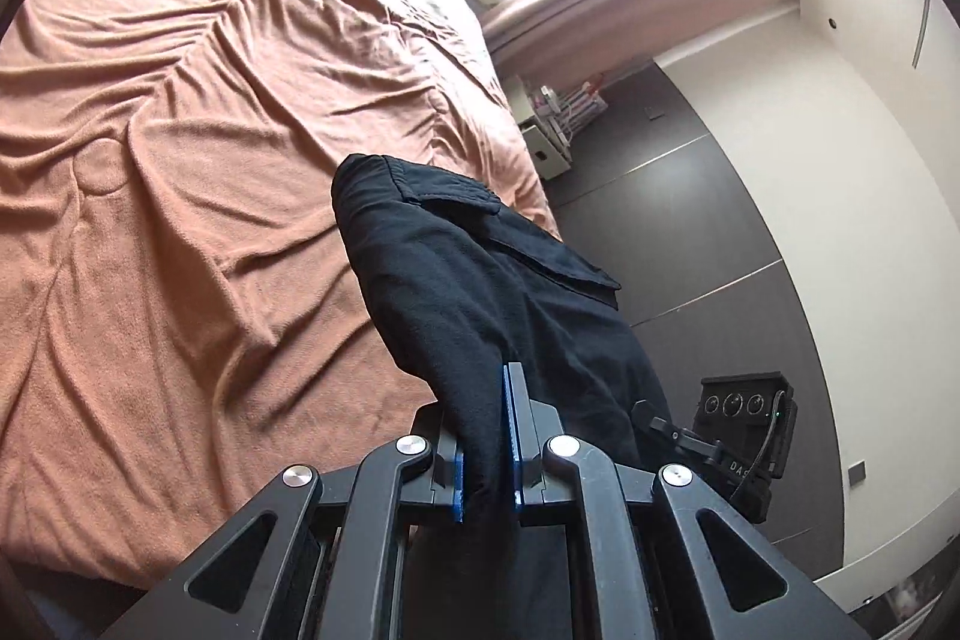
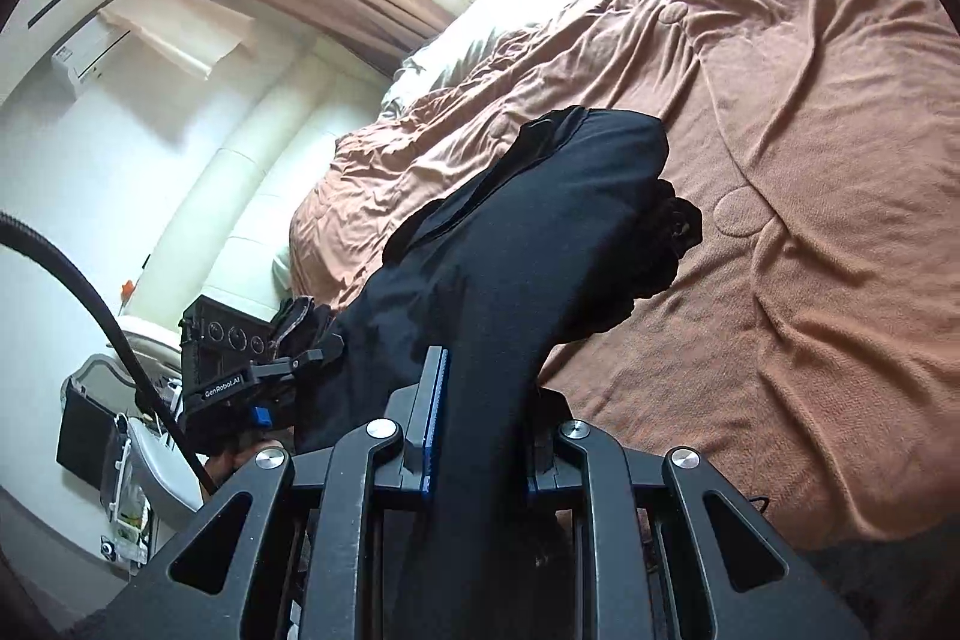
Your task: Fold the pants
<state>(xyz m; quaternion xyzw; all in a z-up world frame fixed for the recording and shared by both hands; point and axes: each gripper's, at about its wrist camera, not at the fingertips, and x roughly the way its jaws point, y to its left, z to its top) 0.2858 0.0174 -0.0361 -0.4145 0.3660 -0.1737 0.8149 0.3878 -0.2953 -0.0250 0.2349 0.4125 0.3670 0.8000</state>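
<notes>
With both sets of jaws pinching black cloth, the pants (image 1: 480,292) hang bunched in the air. Left gripper (image 1: 487,436): jaws clamped on a fold, bottom centre of frame. Right gripper (image 2: 480,430): jaws clamped on a thicker band, bottom centre. From each grip the fabric runs up-frame, long axis away from the jaws, over the near edge of the brown bed (image 1: 180,160). Neither hand looks nearer to it. Judgement: the next move lays the pants flat on the bed.
</notes>
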